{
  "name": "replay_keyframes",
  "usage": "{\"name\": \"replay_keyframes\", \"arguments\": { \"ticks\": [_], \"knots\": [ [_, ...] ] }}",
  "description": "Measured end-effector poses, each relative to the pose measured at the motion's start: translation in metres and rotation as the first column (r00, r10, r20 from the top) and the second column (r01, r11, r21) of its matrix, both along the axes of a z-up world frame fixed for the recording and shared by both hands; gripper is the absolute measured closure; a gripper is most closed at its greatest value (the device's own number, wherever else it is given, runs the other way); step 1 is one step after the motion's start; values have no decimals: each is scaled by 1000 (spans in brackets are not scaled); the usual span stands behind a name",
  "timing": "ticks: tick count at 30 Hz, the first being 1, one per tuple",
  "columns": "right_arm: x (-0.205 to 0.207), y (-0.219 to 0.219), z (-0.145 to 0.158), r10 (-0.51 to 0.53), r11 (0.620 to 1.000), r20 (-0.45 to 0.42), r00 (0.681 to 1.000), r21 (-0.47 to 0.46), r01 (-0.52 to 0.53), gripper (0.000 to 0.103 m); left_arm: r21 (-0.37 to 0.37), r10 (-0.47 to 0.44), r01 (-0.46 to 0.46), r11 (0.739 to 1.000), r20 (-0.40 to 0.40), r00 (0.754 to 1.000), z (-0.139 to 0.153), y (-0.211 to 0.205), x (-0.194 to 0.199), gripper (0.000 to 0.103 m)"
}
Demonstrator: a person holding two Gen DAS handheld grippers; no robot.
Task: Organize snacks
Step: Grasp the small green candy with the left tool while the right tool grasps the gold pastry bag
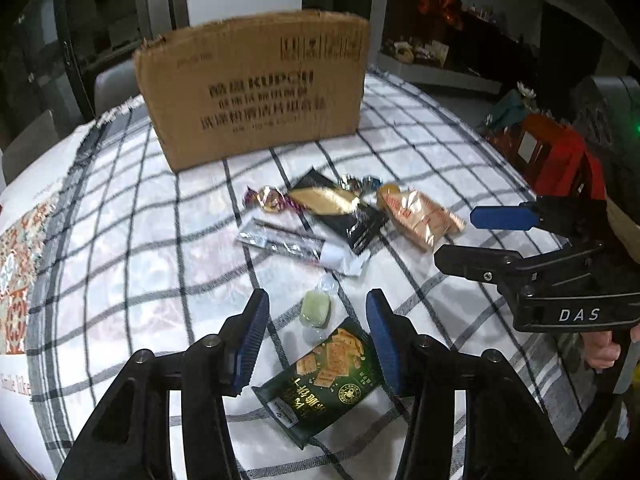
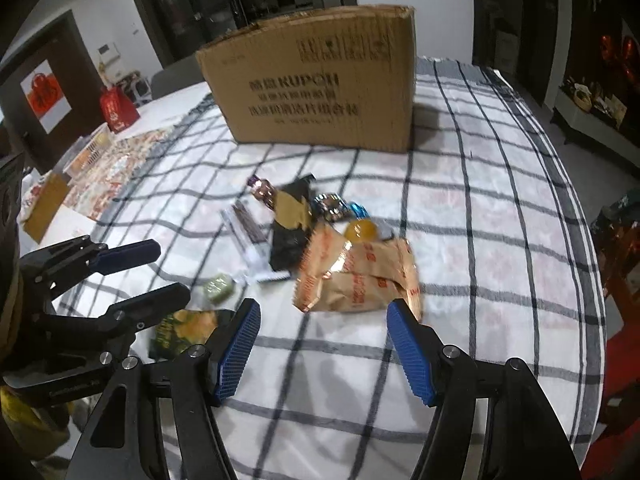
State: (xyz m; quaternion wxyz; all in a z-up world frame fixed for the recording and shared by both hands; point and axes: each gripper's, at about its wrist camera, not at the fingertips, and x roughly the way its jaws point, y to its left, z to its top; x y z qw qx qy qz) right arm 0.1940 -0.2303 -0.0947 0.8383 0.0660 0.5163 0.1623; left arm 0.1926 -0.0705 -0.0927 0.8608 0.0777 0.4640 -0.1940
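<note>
Left wrist view is showing my left gripper [image 1: 318,338] spread around the green cracker packet [image 1: 320,376], pads not pressing, with the pale candy [image 1: 316,311] just beyond and likely to get nudged. My right gripper [image 2: 322,346] is hanging spread before the tan bag [image 2: 356,276]. Cardboard box [image 1: 256,92] is reading "KUPOU"; right gripper's body says "DAS".

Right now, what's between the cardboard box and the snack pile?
Nothing: only bare checked tablecloth separates the cardboard box from the snack pile. The right wrist view shows it most clearly, and the left wrist view agrees.
</note>
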Motion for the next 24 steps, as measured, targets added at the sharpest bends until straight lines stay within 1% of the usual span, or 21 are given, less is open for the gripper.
{"name": "replay_keyframes", "arguments": {
  "ticks": [5, 9, 11, 15, 17, 22, 23, 24],
  "knots": [
    [6, 3, -11, 14, 1000, -33, 999, -6, -15, 37, -9, 7, -8, 1000, -58, 998, -16, -1, 10, 60],
    [12, 6, -19, 17, 999, -46, 999, -40, -19, 37, -5, 21, -22, 1000, -88, 996, -26, 0, 16, 64],
    [15, 8, -20, 20, 997, -36, 999, -73, -22, 37, -3, 23, -23, 1000, -95, 995, -29, -1, 17, 64],
    [20, 10, -23, 22, 992, -18, 1000, -125, -24, 37, 7, 21, -20, 1000, -105, 994, -35, -3, 18, 70],
    [22, 10, -23, 16, 990, -15, 1000, -137, -18, 37, 9, 19, -18, 1000, -105, 994, -36, -4, 19, 71],
    [28, 9, -25, -2, 987, -2, 1000, -158, 2, 37, 22, 25, -23, 999, -96, 995, -37, -7, 21, 80],
    [29, 8, -25, -7, 987, 1, 1000, -160, 7, 40, 28, 25, -22, 999, -93, 995, -37, -7, 22, 81],
    [30, 7, -25, -14, 986, 5, 1000, -166, 15, 50, 30, 24, -22, 999, -90, 996, -37, -8, 22, 82]
  ]
}}
